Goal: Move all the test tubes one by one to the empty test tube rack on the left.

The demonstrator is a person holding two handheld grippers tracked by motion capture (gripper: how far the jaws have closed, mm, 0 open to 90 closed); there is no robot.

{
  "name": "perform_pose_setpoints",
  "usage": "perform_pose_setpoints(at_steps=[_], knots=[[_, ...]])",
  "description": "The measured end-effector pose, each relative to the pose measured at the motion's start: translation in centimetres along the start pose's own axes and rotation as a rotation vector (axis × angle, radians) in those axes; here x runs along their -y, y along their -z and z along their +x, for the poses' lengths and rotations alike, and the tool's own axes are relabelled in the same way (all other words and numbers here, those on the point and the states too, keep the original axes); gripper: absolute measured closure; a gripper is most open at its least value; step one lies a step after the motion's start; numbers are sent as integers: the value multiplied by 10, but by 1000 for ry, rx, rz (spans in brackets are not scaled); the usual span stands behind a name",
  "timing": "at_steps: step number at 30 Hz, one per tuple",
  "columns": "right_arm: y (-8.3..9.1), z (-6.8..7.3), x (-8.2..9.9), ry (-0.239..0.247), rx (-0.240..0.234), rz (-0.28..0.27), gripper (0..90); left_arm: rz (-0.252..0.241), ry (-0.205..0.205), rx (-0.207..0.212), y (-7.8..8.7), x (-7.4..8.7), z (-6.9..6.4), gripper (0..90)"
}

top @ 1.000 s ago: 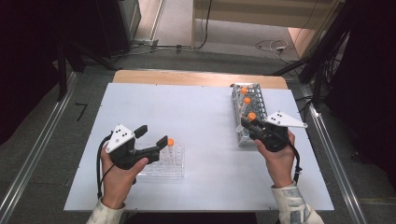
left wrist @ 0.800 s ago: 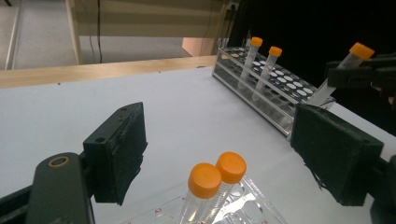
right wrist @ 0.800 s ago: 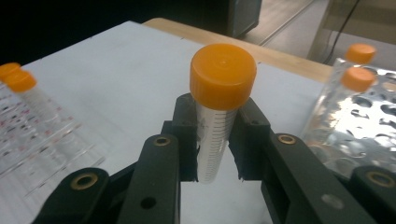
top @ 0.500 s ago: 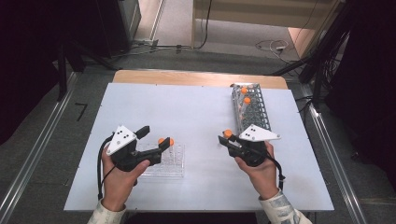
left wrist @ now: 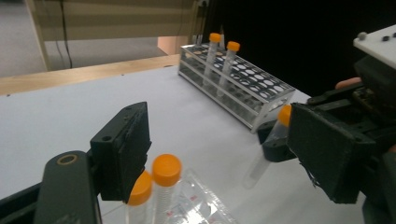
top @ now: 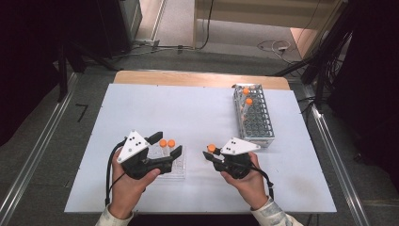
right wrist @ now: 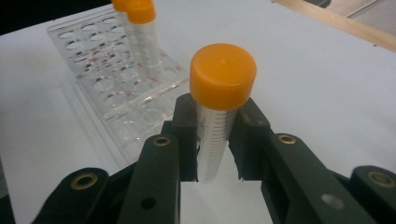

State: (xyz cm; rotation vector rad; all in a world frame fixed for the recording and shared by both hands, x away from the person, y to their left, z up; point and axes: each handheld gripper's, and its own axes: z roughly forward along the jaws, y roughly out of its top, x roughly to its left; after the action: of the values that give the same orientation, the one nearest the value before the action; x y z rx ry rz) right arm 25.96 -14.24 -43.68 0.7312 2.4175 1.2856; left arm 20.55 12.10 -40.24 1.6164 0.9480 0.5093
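Observation:
My right gripper point(top: 207, 154) is shut on an orange-capped tube point(right wrist: 223, 77), gripped just below the cap and held upright over the white table, right of a clear plastic rack point(top: 177, 168). Two more orange-capped tubes point(top: 167, 143) stand in that rack. My left gripper point(top: 165, 144) is open around them, and its jaws have just been closing a little. In the left gripper view the two tubes point(left wrist: 166, 170) stand close to the left jaw, with a wide gap to the other jaw. That view also shows the held tube point(left wrist: 282, 116) farther off.
A metal wire rack point(top: 256, 120) stands at the back right of the table, with two orange-capped tubes point(top: 247, 96) in its far end. The table's wooden far edge point(top: 197, 77) lies beyond. Bare white tabletop point(top: 188, 108) spreads between the racks.
My right gripper has carried its tube left and down from the metal rack to a spot beside the clear rack. The left gripper has shifted slightly right over the clear rack.

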Motion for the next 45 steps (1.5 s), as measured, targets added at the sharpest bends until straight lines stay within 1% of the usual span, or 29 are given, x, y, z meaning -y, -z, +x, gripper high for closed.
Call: perform_pose_setpoints(at_steps=[4,7,9,11,13,16,18,22,24,30,37,42,43,44,45], knots=[[-5,8,0,13,-24,3,714,-2,-19,31,-7,1,-12,270],[-7,13,-1,15,-40,0,714,14,-39,54,-13,4,-21,289],[-8,17,-1,18,-48,1,713,24,-45,69,-17,6,-25,305],[-10,19,-2,22,-59,0,713,40,-59,77,-22,8,-29,328],[-11,22,-2,26,-66,3,713,50,-66,85,-27,11,-32,353],[-12,23,-3,31,-75,6,713,74,-84,87,-33,15,-35,375],[-12,24,-3,37,-75,6,713,81,-93,88,-36,17,-36,409],[-12,25,-3,37,-76,7,713,89,-96,90,-39,19,-37,499],[-12,25,-3,40,-78,5,713,92,-105,87,-41,20,-37,523],[-11,26,-2,39,-76,6,713,105,-112,90,-43,21,-38,615],[-11,26,-2,40,-76,8,713,111,-111,100,-45,23,-38,681],[-11,26,-2,39,-76,9,710,113,-110,105,-45,23,-38,696],[-11,26,-2,38,-79,7,702,113,-109,107,-45,23,-38,697],[-11,26,-2,37,-84,3,675,113,-108,108,-45,22,-38,698],[-11,27,-2,30,-95,0,620,111,-105,108,-44,22,-38,699]])
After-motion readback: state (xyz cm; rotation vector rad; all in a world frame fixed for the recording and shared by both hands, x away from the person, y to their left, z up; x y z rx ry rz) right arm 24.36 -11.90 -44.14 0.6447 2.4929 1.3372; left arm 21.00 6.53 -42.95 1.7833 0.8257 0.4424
